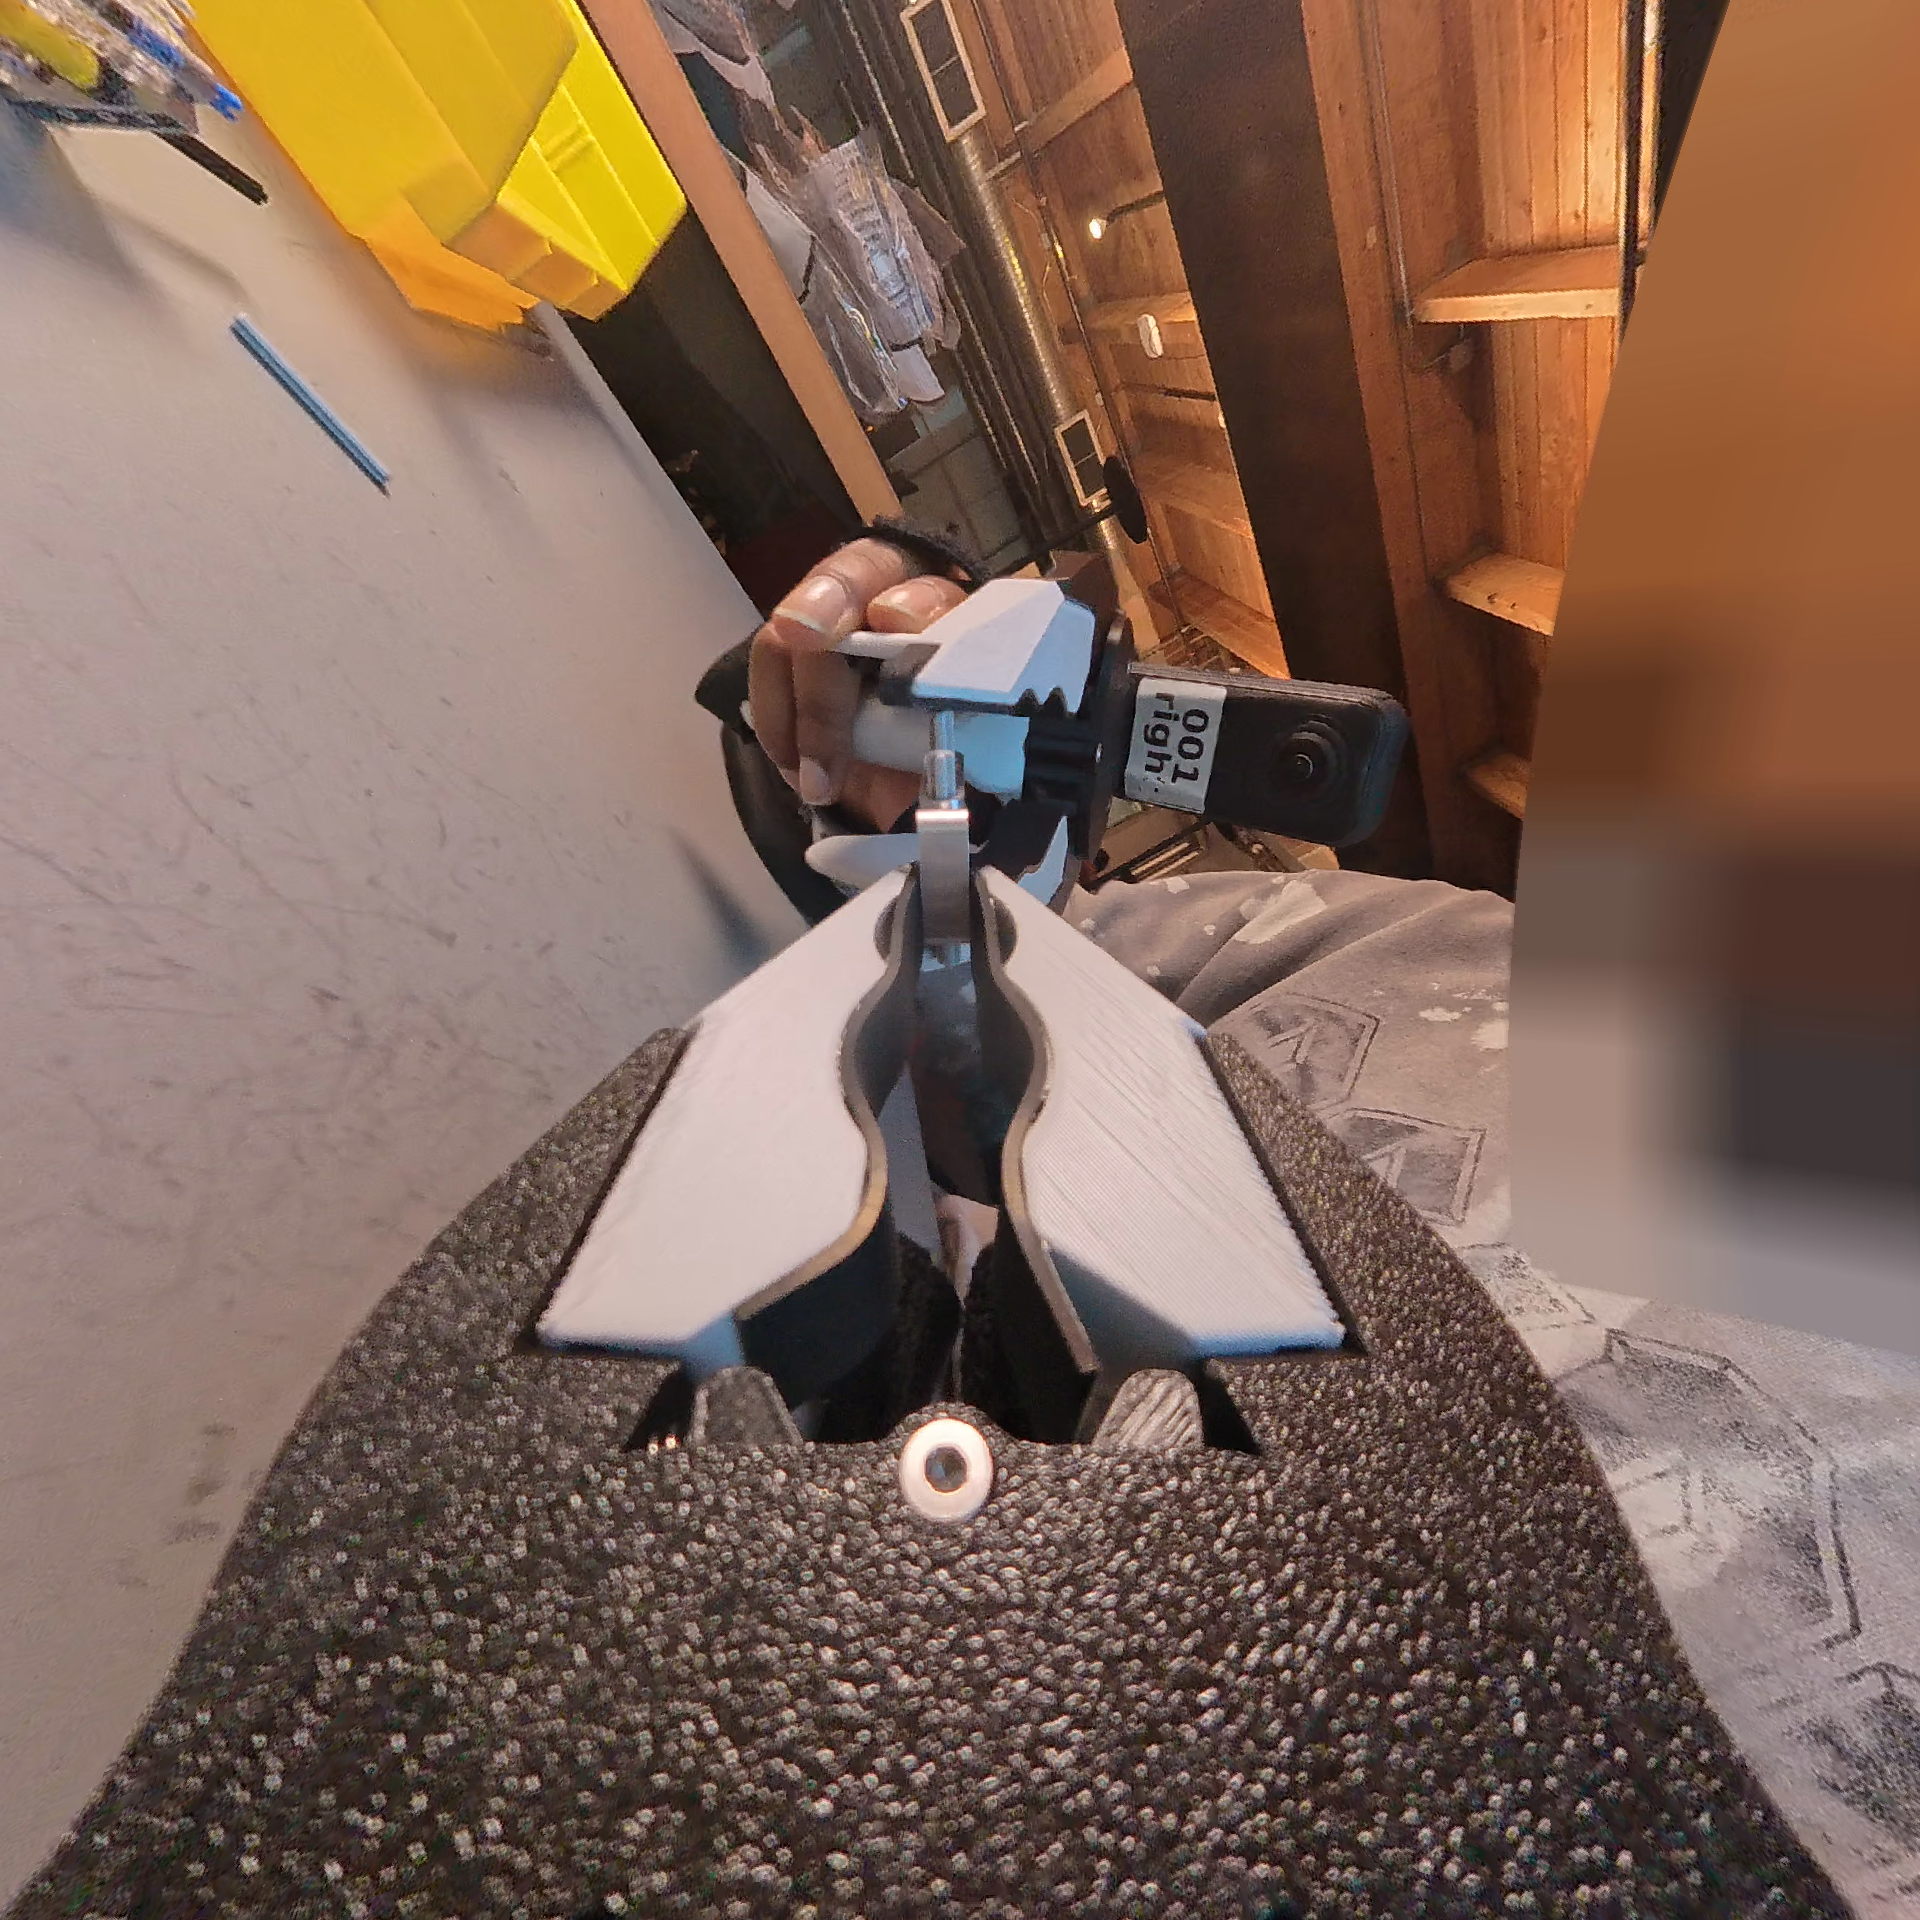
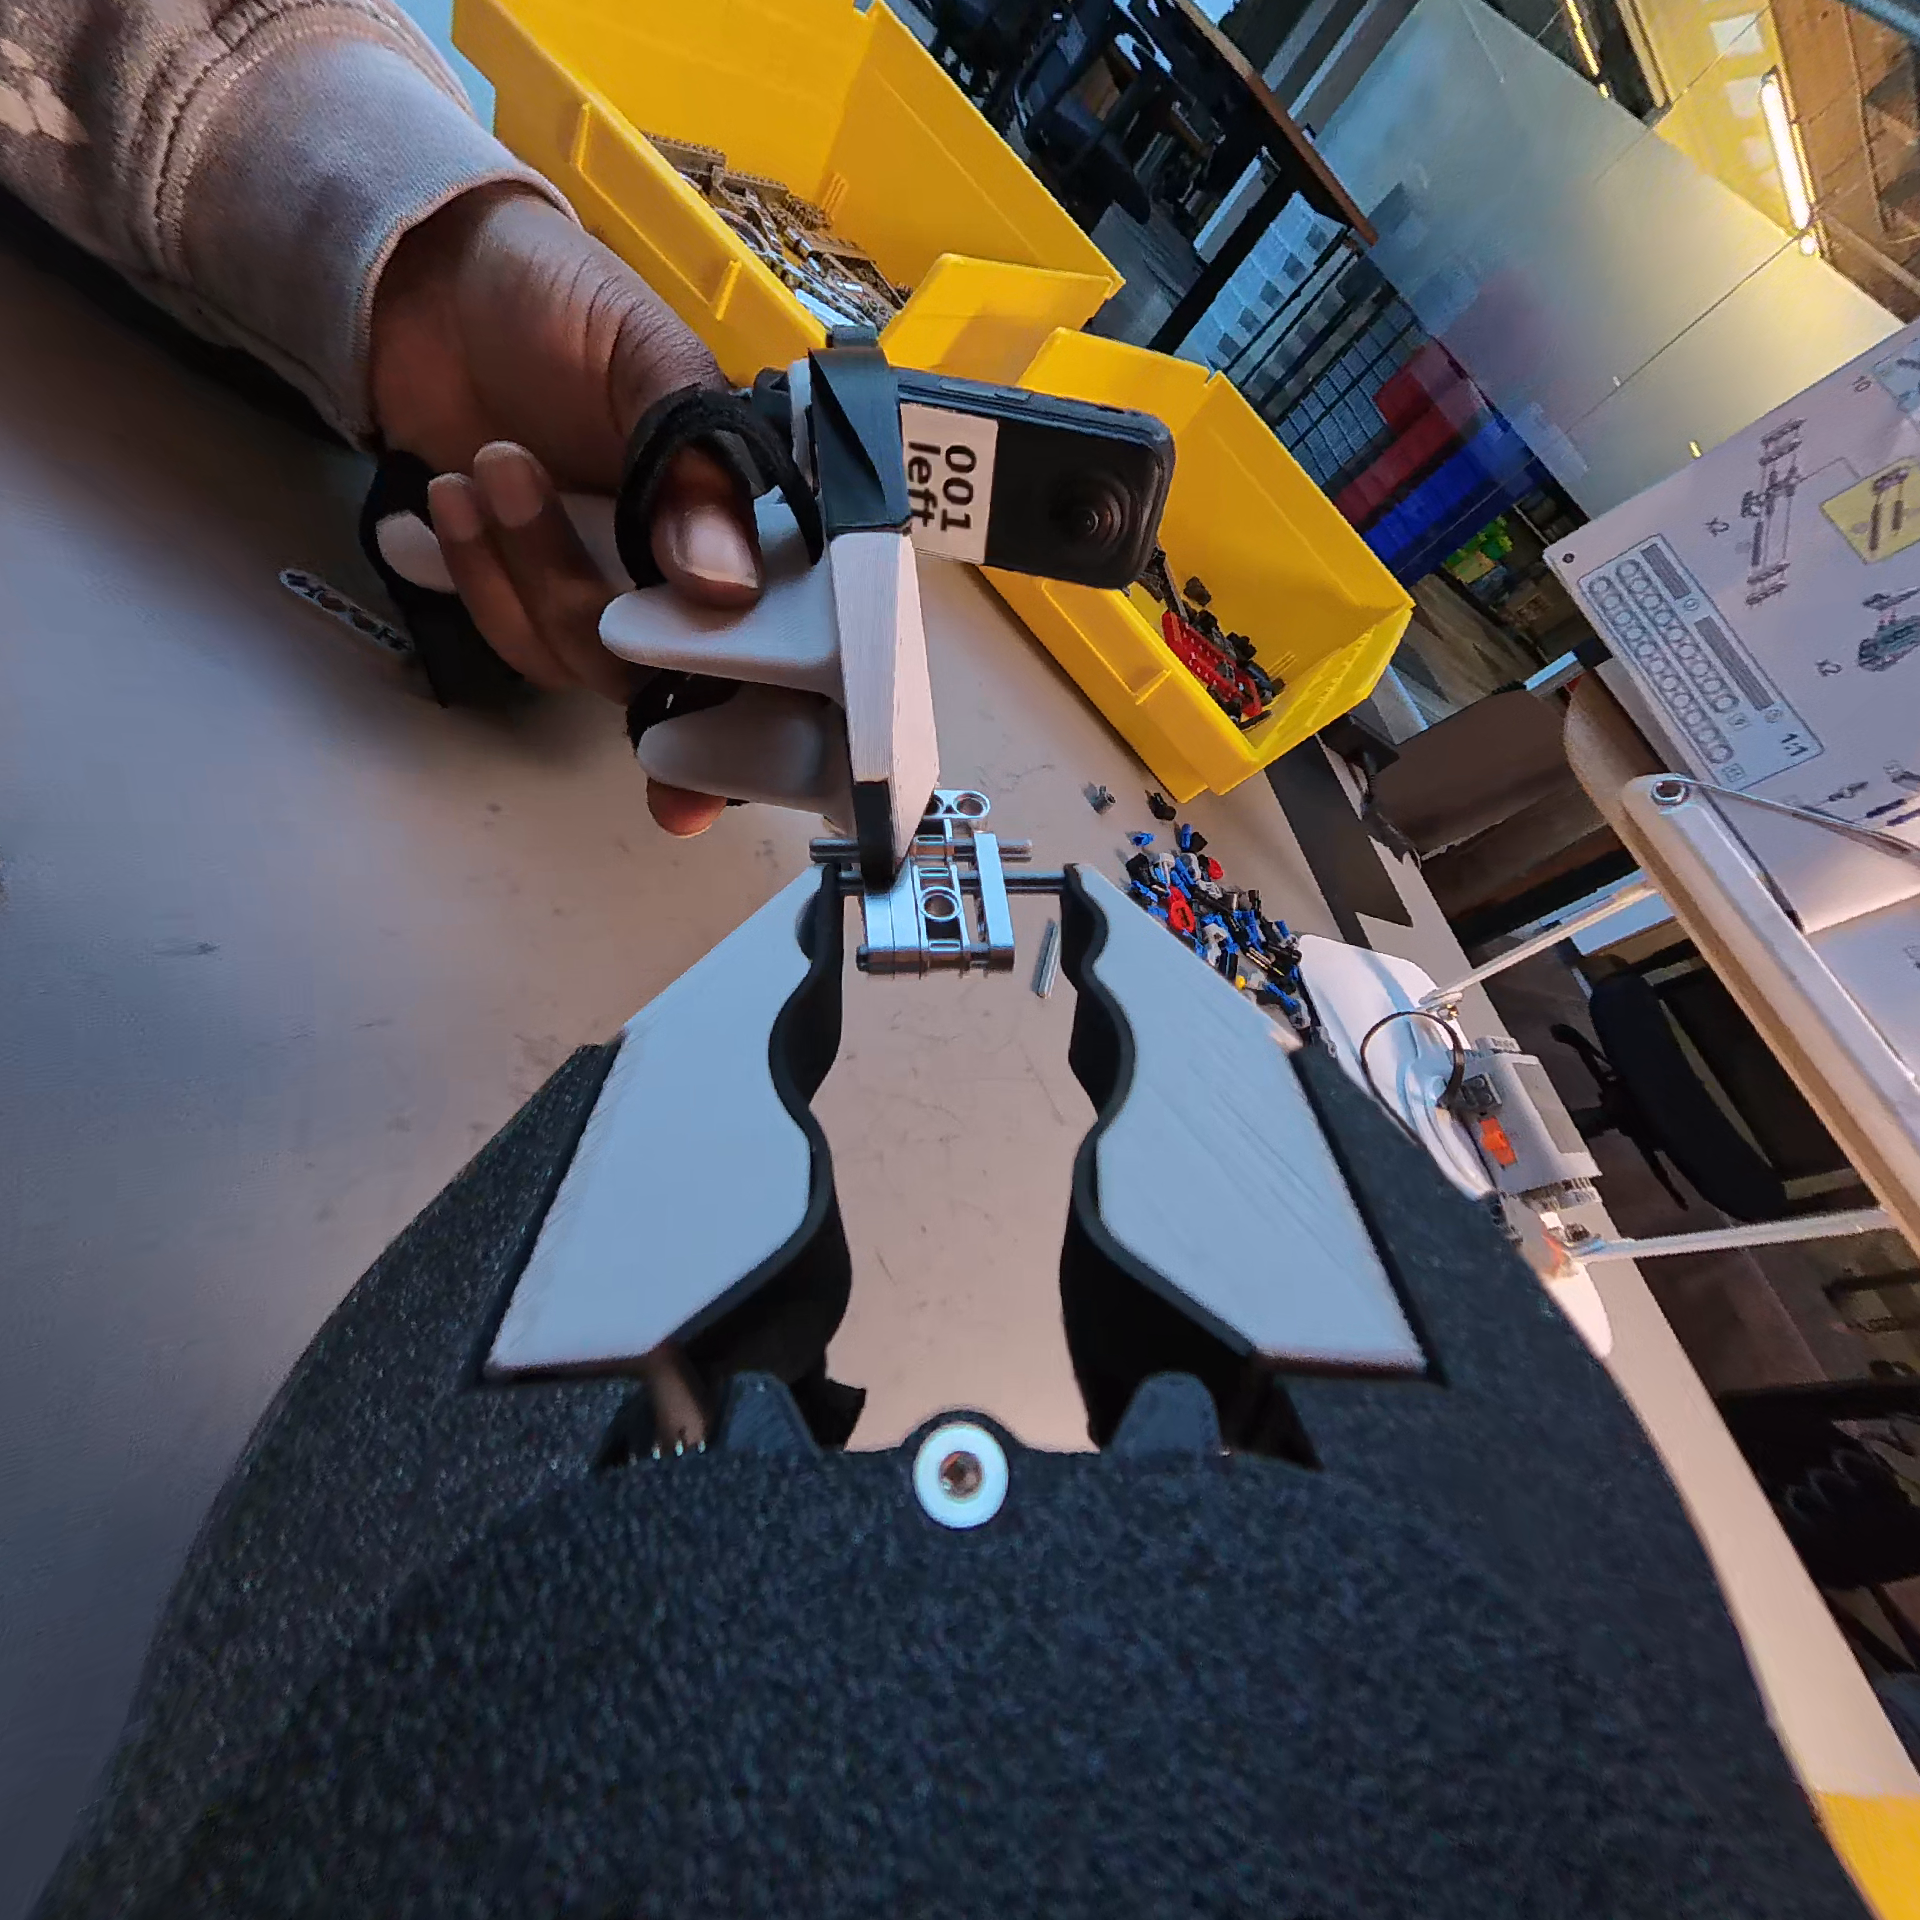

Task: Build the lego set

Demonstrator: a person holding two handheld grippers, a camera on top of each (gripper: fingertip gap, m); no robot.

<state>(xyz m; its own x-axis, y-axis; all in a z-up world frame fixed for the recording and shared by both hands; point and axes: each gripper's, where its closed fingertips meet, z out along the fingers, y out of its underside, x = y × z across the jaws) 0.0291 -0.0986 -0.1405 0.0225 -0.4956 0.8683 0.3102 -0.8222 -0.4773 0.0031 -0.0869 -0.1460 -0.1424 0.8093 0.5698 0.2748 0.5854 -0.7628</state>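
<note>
My left gripper [image 1: 943, 894] is shut on a grey beam assembly [image 1: 941, 857], seen edge on, with a thin axle [image 1: 943, 764] standing out of it. In the right wrist view the left gripper [image 2: 883, 842] comes down from above and pinches the assembly [image 2: 935, 925] near its left side, just over the table [image 2: 312, 935]. My right gripper [image 2: 951, 894] is open, with a jaw on either side of the assembly, level with its long cross axle [image 2: 1023, 883]. I cannot tell whether the axle ends touch the fingertips. The right gripper [image 1: 997, 779] also shows in the left wrist view, held by a hand.
Two yellow bins [image 2: 790, 208] [image 2: 1247, 582] with parts stand at the back. A pile of small blue, black and red pieces [image 2: 1205, 914] and a loose pin [image 2: 1044, 961] lie to the right. A grey block with a cable [image 2: 1527, 1122] and a printed sheet on a stand [image 2: 1766, 582] are at the far right. My left and right fingertips are right by each other. From either gripper's tips it is about 15 centimeters to the loose pin [image 2: 1044, 961].
</note>
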